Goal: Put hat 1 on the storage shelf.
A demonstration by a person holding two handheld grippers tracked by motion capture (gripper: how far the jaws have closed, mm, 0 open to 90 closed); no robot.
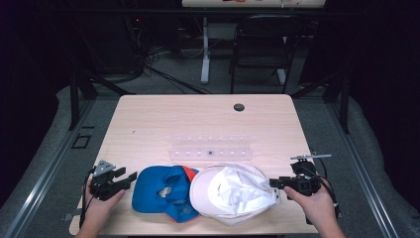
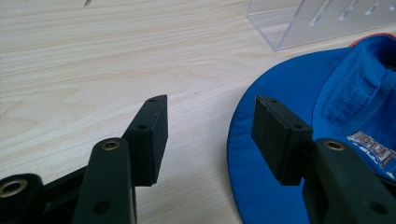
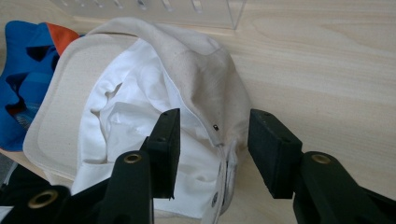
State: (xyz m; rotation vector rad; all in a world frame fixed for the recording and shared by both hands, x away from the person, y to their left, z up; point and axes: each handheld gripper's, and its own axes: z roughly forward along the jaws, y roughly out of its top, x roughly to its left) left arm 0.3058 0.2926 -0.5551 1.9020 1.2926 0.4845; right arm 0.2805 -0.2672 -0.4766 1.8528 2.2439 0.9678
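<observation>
Now both tongs are released, right tongs [image 3: 212, 149] straddling white cap [image 3: 140, 116] edge, left tongs [image 2: 210, 140] beside blue cap [image 2: 299, 93]; closing likely next.

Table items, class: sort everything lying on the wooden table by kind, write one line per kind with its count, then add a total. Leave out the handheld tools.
Caps: 2, a blue cap and a white cap
Clear plastic racks: 1, the clear rack behind the caps
Total: 3
</observation>
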